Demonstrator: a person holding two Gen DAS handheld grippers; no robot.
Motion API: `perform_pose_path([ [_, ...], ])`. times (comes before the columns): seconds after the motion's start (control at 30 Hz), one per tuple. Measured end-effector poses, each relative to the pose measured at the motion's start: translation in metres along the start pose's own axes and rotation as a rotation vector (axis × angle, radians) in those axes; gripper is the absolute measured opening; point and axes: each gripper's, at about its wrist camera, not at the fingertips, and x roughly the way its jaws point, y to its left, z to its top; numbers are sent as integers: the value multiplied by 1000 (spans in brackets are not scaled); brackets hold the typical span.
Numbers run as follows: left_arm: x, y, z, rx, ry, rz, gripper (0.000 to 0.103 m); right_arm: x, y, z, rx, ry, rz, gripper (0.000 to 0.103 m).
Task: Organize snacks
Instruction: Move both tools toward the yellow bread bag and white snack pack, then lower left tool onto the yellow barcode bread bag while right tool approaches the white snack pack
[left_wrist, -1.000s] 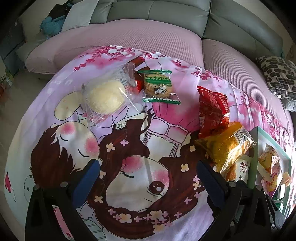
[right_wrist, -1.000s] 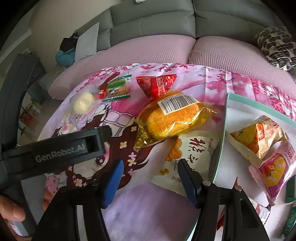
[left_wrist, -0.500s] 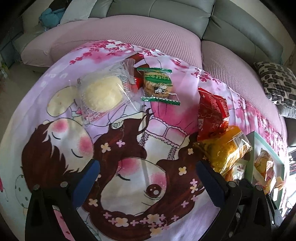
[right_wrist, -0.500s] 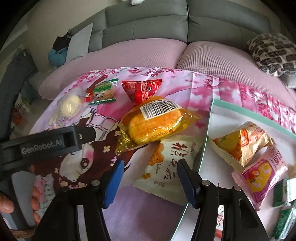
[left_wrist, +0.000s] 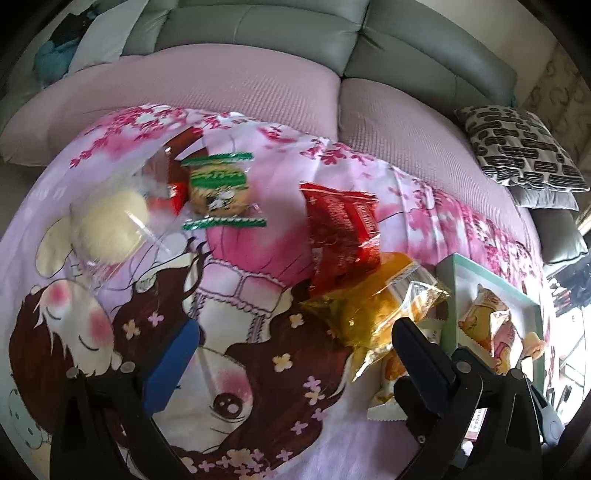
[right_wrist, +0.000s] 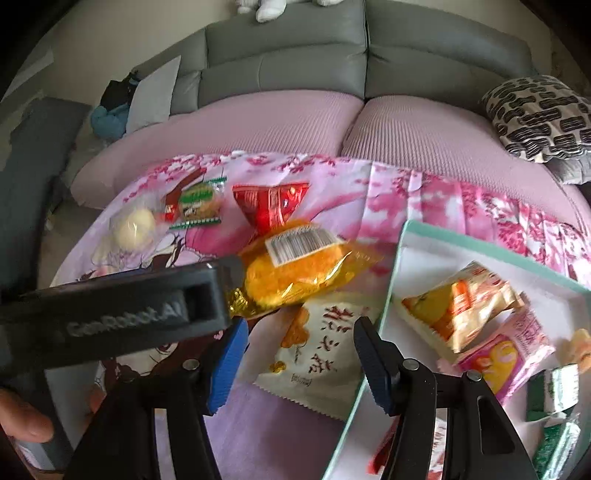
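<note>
Yellow snack bag (right_wrist: 295, 269) unheld; right tool (right_wrist: 299, 354) wide apart, empty.

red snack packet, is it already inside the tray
No, the red snack packet lies on the pink cloth, outside the tray.

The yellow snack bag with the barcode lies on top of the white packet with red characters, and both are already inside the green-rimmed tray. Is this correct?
Not quite. The yellow snack bag does overlap the white packet, but both lie on the cloth beside the tray, not in it; the right wrist view shows this.
</note>
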Motion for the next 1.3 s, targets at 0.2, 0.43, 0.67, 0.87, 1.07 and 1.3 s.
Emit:
perform_pose_path([
  [0.2,8,-10,2,7,9,-78,103,-17,-16,5,11,-16,-44,63],
  [0.43,24,-29,4,44,1,-117,102,-36,-46,10,66,-44,-88,63],
  [0.67,41,-43,6,81,10,-93,88,-38,-70,11,142,-44,-78,63],
  [0.87,34,-42,4,84,28,-107,61,-37,-74,10,162,-38,-69,63],
  [1.07,23,-40,-2,96,50,-81,47,-35,-69,9,150,-32,-67,63],
  [1.3,12,-21,-13,46,71,-63,44,-31,-57,9,115,-19,-60,63],
])
